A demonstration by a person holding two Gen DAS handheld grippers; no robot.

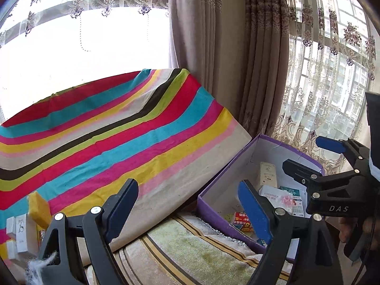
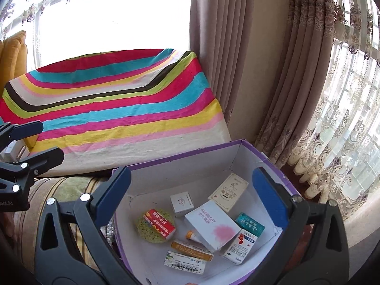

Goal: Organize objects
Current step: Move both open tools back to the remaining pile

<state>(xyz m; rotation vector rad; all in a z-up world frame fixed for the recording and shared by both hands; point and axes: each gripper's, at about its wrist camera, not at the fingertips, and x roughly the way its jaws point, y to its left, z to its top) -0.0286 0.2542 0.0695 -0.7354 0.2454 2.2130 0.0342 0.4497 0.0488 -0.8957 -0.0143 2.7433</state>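
**both claws empty, risk lies in the next reach**

right claw (image 2: 192, 204) spread wide, holding nothing, hanging over the open purple box (image 2: 180, 156), which sits on a green-and-tan striped rug (image 1: 190, 249) just beside the near right corner of the striped cloth (image 1: 118, 130). inside, already sorted: red carton (image 2: 160, 224) on a yellow-green pad (image 2: 144, 232), small white carton (image 2: 181, 201), cream carton (image 2: 229, 191), large white box (image 2: 211, 223), teal carton (image 2: 249, 223), orange carton (image 2: 190, 251), and more. left claw (image 1: 187, 209) likewise wide and empty, aimed across the near edge of the cloth.

still to fetch: white cartons (image 1: 20, 235) and a yellow block (image 1: 39, 207) at the near left corner of the cloth, well apart from the box.

likely trouble: snagging the loose cloth while closing on a carton and dragging the pile; crushing thin cardboard with too hard a squeeze; clipping the box wall on the way in and tipping it.
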